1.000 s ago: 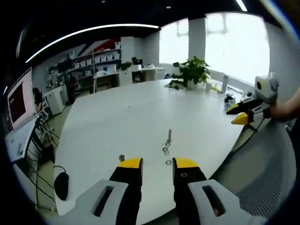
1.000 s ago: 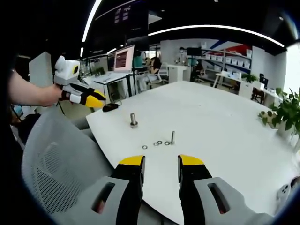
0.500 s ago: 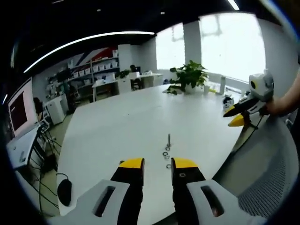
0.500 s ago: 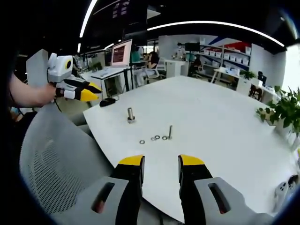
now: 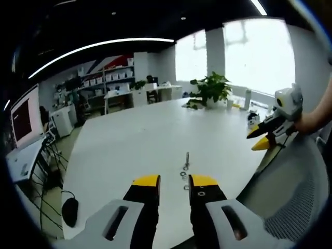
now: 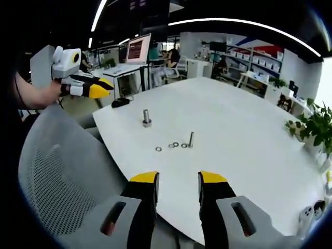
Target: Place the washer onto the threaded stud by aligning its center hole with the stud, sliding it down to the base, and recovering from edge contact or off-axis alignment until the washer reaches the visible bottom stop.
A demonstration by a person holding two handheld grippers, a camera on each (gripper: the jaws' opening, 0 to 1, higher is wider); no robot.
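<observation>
In the right gripper view, the right gripper (image 6: 178, 181) hangs nearest, above the near edge of the white table (image 6: 244, 129), its yellow-tipped jaws parted with nothing between them. A grey mesh chair back (image 6: 62, 181) sits to its left. Farther in on the table lie three washers (image 6: 175, 144) in a short row, the rightmost just beside the foot of a slim threaded stud (image 6: 191, 139) standing upright. A thicker bolt (image 6: 147, 118) stands upright left of and beyond them, well apart. At far left a hand holds the left gripper (image 6: 104, 89) in the air off the table edge.

In the left gripper view, the left gripper (image 5: 174, 181) also has its jaws apart and empty, the stud (image 5: 187, 160) and washers (image 5: 183, 174) just past its tips. A potted plant (image 5: 210, 89) stands at the table's far side.
</observation>
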